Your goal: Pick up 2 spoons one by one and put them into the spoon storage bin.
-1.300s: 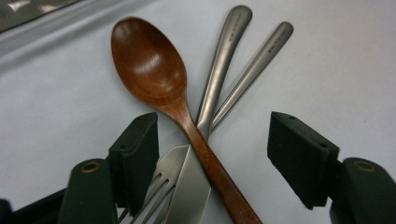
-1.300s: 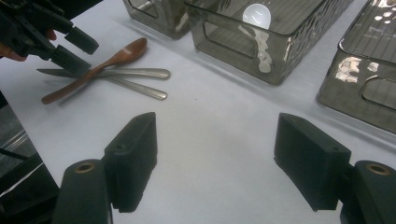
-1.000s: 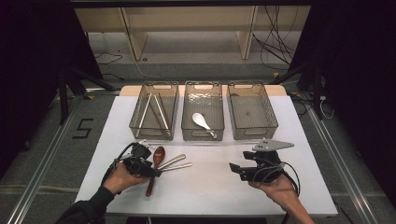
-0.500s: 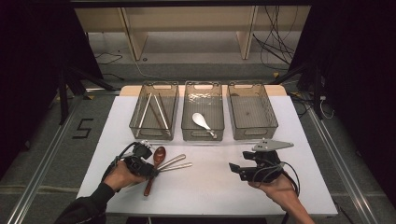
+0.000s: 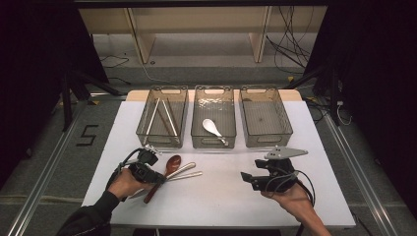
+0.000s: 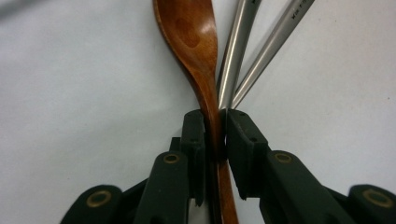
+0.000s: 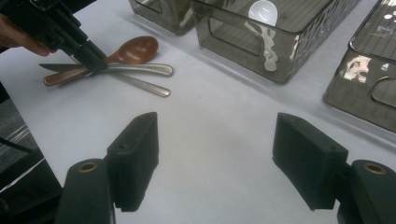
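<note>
While the right gripper [image 7: 215, 163] idles with jaws wide apart, the left gripper [image 6: 216, 135] has just been closing and now clamps the spoon [image 6: 198, 51] by its neck, touching two steel handles [image 6: 254, 51], evidently to lift it alone toward the bins [image 5: 214, 142] beyond.

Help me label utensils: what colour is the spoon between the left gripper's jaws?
Reddish-brown wood; the spoon shows best in the left gripper view.
</note>
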Demonstrator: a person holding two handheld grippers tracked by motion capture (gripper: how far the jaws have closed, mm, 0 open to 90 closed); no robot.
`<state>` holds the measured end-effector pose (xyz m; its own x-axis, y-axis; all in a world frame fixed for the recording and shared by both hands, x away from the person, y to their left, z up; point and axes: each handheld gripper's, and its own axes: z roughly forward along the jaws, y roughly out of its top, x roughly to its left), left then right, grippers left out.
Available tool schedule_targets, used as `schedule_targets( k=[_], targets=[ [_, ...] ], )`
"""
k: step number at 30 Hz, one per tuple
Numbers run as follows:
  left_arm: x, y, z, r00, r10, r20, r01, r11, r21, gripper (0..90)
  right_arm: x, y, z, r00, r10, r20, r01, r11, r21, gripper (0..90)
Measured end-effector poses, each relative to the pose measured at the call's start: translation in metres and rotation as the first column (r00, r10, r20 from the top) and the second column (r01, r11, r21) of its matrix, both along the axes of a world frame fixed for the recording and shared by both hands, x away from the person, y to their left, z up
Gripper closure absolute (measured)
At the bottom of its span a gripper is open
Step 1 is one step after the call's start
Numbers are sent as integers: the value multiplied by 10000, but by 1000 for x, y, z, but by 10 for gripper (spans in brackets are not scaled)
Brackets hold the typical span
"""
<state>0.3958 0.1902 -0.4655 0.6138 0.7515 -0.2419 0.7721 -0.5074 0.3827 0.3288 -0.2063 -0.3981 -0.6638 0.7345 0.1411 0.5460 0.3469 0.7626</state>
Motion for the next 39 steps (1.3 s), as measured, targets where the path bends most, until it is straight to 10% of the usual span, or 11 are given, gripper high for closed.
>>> schedule_targets(
  k=[25, 39],
  targets=[
    [-1, 1, 19, 9980, 93, 619, -37, 9959, -899, 835, 0, 0, 1, 10000, 13, 24, -13, 10000, 10, 324],
    [3, -7, 47, 9739, 756, 2142, -263, 9742, -2241, 834, -1, -2, 4, 9995, -137, 276, 132, 9998, 171, 323]
  ],
)
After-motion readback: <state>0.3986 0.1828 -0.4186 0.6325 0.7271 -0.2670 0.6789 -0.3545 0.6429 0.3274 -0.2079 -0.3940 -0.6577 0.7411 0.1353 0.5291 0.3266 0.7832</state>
